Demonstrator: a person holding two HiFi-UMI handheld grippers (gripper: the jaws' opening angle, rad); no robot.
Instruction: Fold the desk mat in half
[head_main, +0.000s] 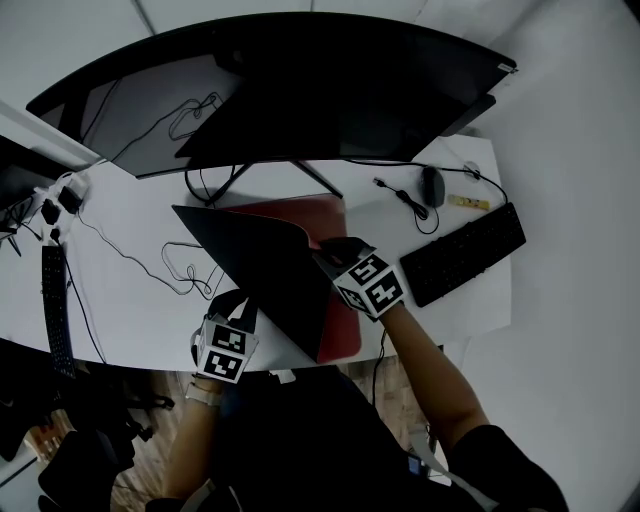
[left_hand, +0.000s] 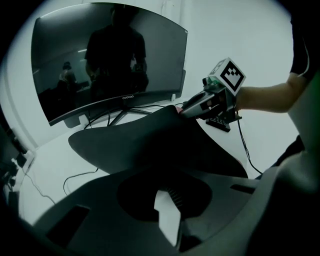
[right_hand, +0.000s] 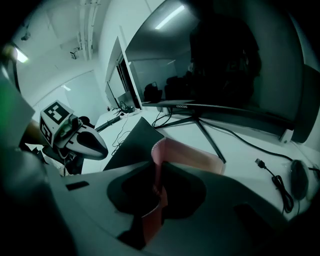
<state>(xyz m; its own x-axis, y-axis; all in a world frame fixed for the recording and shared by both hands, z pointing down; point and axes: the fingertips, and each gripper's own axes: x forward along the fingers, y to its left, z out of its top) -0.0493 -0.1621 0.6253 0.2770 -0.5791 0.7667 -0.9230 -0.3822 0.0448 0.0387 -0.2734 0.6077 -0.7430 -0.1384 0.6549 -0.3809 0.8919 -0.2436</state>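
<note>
The desk mat (head_main: 265, 265) lies on the white desk, black on one face and red on the other (head_main: 342, 330). It is lifted into a tent, black face up. My right gripper (head_main: 335, 248) is shut on the raised edge, and in the right gripper view the red edge (right_hand: 187, 157) runs between my jaws (right_hand: 155, 200). My left gripper (head_main: 240, 302) holds the near left corner. In the left gripper view the black sheet (left_hand: 150, 145) spreads out from my jaws (left_hand: 170, 220), which look closed on it. The right gripper (left_hand: 182, 111) pinches the far ridge.
A wide curved monitor (head_main: 300, 90) on a stand fills the back of the desk (head_main: 130, 300). A black keyboard (head_main: 465, 252) and a mouse (head_main: 432, 185) lie at the right. Loose cables (head_main: 165, 262) trail on the left, next to a power strip (head_main: 55, 310).
</note>
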